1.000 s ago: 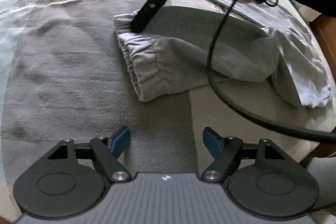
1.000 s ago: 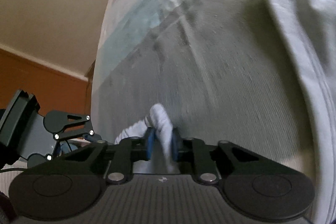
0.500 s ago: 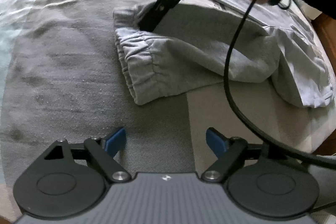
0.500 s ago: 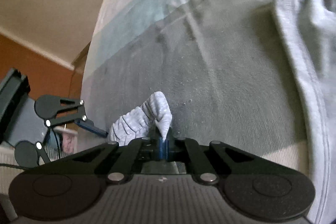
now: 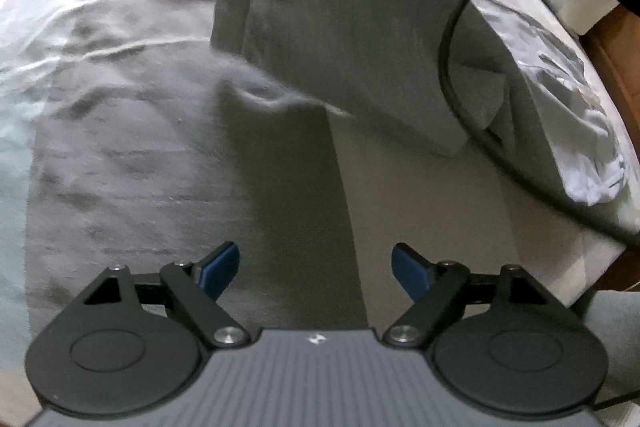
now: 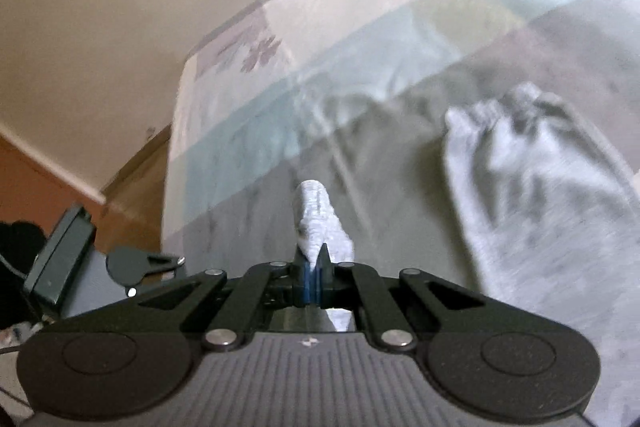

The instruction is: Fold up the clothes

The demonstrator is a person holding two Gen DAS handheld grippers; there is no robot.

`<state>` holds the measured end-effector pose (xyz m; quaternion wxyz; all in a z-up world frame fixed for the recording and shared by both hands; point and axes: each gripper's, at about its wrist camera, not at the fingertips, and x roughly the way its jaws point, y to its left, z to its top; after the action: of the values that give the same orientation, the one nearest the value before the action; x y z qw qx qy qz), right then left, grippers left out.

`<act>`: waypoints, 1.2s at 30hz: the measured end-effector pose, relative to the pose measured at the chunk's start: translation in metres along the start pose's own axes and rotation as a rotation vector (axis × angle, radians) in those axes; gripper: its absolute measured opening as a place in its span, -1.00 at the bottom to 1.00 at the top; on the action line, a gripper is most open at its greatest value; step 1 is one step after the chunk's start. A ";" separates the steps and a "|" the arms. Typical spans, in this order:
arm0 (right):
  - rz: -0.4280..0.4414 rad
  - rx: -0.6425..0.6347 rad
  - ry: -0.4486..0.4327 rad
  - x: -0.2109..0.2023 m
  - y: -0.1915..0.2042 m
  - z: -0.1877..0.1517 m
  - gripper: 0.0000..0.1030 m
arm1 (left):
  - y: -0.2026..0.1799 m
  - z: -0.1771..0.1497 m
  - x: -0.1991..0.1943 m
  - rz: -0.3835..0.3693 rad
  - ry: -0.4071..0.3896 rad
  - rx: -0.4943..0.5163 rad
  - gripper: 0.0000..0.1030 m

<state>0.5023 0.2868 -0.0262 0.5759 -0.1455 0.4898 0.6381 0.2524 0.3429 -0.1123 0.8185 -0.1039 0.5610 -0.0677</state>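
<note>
Overhead, lifted grey garment (image 5: 352, 39) and black cable (image 5: 452, 67) hang above bedspread (image 5: 132, 155).

Home bedroom. Bed (image 5: 120, 155) fills most of both views, covered by sheet (image 6: 360, 39) with broad blocks of grey, pale blue and white, and purple flower print (image 6: 260, 53) on far edge. Grey clothes (image 5: 360, 39) lie on bed (one piece at far side is crumpled). Left of bed plain cream wall (image 6: 100, 7) with white skirting strip (image 6: 52, 167). Orange-brown wood surface (image 5: 616, 55) shows at right edge of bed.
</note>
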 end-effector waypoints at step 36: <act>0.194 0.291 0.140 0.052 0.057 -0.087 -0.14 | 0.114 -0.058 -0.039 -0.184 -0.182 -0.508 0.34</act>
<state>0.4038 0.2573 -0.0808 0.4913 -0.0568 0.6273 0.6015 0.1835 0.4565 -0.1254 0.8036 -0.3615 0.4727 0.0107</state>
